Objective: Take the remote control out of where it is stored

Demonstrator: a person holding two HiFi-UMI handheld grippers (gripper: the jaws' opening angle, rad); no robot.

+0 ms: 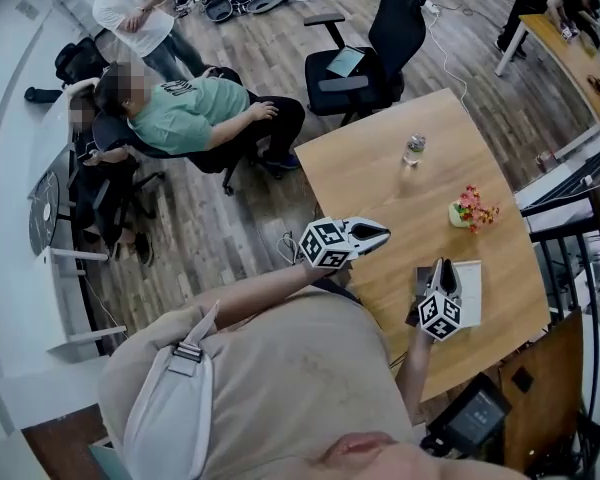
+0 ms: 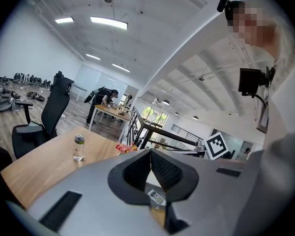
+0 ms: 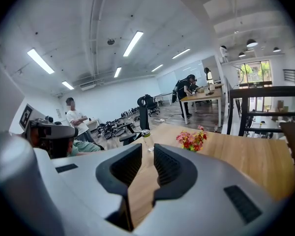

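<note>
The person holds both grippers over the light brown wooden bench (image 1: 380, 168), near its close edge. The job looks to be at step 1, the reach-in; nothing is picked up yet.

The small white remote control w/ coloured buttons (image 2: 156, 197) lies flat by a white box-like holder (image 1: 471, 286) at the right side of the bench. Whether it sits in it or on it can't be told. It shows only as a little strip in the left gripper view, low down behind the jaws. In the head view it can't be picked out.

The left gripper (image 1: 380, 234) has its jaws together, tips touching, w/ nothing in them. It looks across the bench toward the holder. The right gripper (image 1: 444, 268) hangs just beside the holder's left edge. Its jaws are closed too, w/ only bare wood seen in the thin slit between them.

A clear plastic bottle (image 1: 413, 150) and a small pot of pink and red flowers (image 1: 472, 210) stand farther up the bench, prob. not in the way.

Next, one gripper likely has to open its jaws first. Then it should line up w/ the remote's long sides, go down low, squeeze and lift it out. The remote looks thin and flat, so the tips need to get right down beside it. The other gripper may need to keep the holder from sliding.
</note>
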